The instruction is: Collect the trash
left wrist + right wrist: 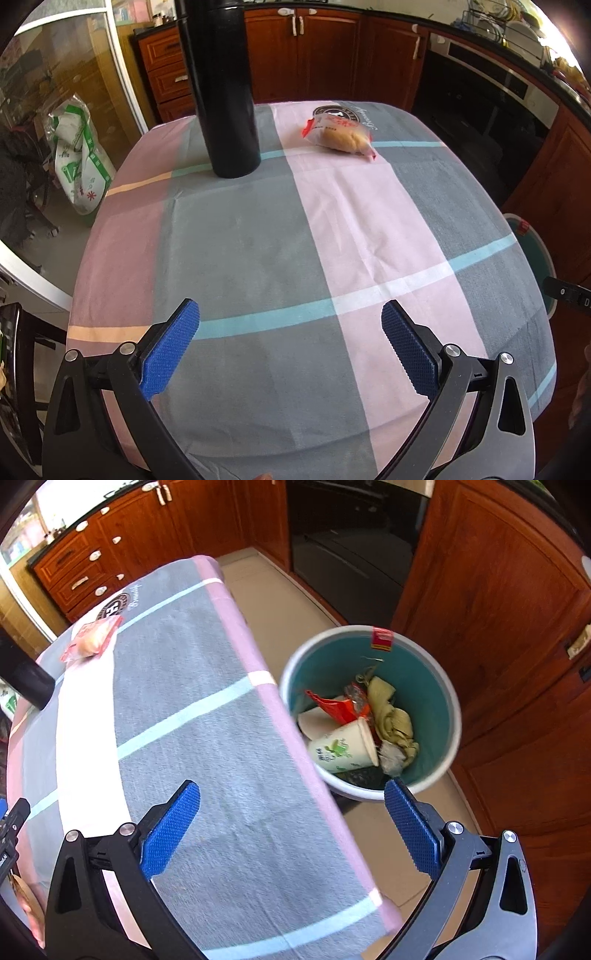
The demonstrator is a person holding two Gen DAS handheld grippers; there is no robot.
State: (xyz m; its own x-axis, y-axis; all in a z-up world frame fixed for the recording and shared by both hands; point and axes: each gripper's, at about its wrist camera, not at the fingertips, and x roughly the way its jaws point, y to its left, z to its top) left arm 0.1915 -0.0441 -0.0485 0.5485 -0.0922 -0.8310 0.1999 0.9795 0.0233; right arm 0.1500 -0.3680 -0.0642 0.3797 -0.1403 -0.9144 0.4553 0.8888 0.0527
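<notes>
Blue-padded left gripper (pixel 290 347) and right gripper (pixel 291 829): I read both released, empty. Snack packet (pixel 338 134) at 12; bin (pixel 436 686) at 1.

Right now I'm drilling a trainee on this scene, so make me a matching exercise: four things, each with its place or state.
1. black flask
2. bread packet
3. paper cup
4. left tongs

a. lying in the bin
b. open, holding nothing
c. upright on the tablecloth
d. lying at the table's far end

Pairs: 1-c, 2-d, 3-a, 4-b
</notes>
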